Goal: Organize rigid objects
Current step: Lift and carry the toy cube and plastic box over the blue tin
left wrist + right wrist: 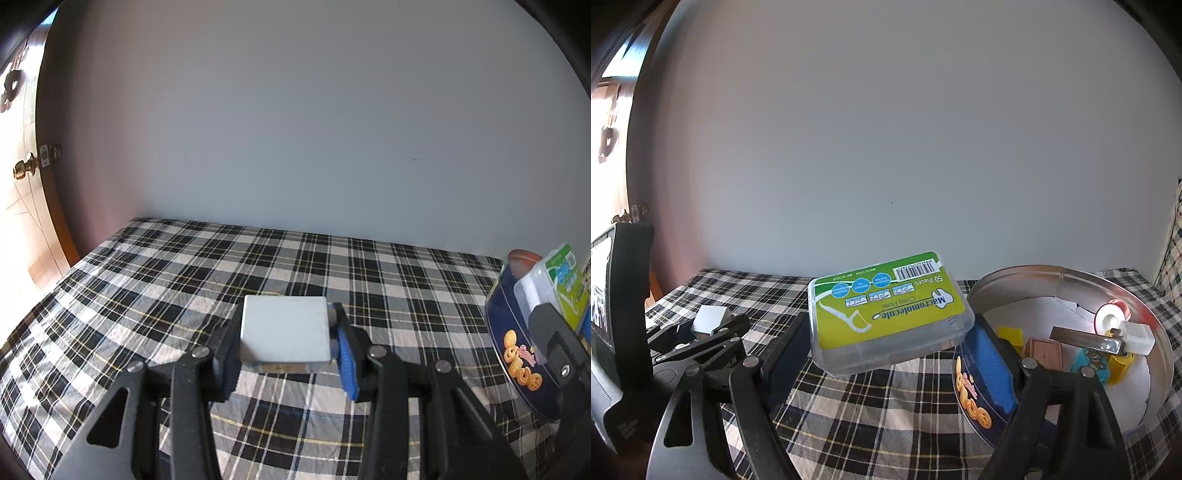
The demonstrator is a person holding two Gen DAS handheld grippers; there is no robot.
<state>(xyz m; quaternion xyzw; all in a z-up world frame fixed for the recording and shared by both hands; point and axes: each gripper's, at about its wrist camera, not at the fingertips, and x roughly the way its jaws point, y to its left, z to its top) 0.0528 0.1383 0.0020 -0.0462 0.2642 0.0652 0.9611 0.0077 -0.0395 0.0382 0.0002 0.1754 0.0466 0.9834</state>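
Floss-pick box (886, 314), clear plastic with a green label, sits clamped between the blue pads of the right hand-held gripper (886, 354), lifted off the plaid cloth and tilted, its long side running crosswise between the fingers. Just to the right of it, almost touching the right finger, stands the round blue cookie tin (1071, 280), open at the top; the box's near right corner is already close to the tin's rim. So the coming move looks like a short carry rightward and over that rim, then a drop among the small things already inside. Well to the left of the tin, the left hand-held gripper (286, 350) grips a small white square box (284, 328) above the cloth-covered table (147, 280). Being the farther one, it would likely wait its turn.
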